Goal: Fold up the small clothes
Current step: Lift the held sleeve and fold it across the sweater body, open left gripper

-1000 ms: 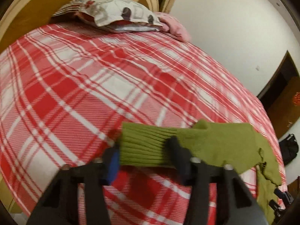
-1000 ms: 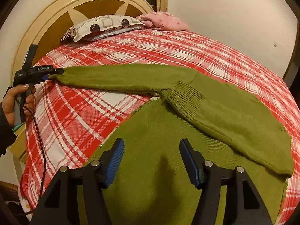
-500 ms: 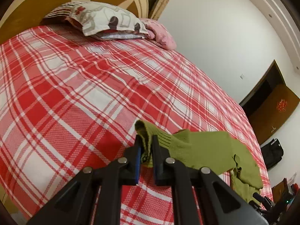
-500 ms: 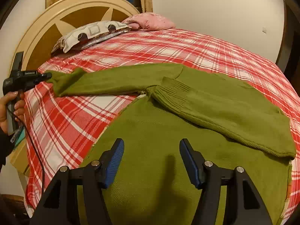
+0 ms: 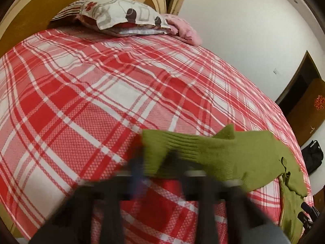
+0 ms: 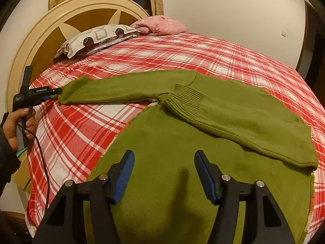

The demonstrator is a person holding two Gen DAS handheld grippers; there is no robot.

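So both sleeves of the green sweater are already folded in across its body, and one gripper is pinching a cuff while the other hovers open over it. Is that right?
Not quite. Only one sleeve lies folded across the green sweater. The other sleeve stretches out sideways over the plaid bedspread, its cuff pinched by the left gripper. The right wrist view shows this. The right gripper does hover open over the body.

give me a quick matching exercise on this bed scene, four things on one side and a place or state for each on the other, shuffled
Things:
1. left gripper
2. right gripper
3. patterned pillow
4. pink pillow

Places or states:
A. jaws apart over the sweater's body, nothing between them
B. by the wall, beside the other pillow
C. shut on the outstretched sleeve's cuff
D. against the headboard

Pairs: 1-C, 2-A, 3-D, 4-B
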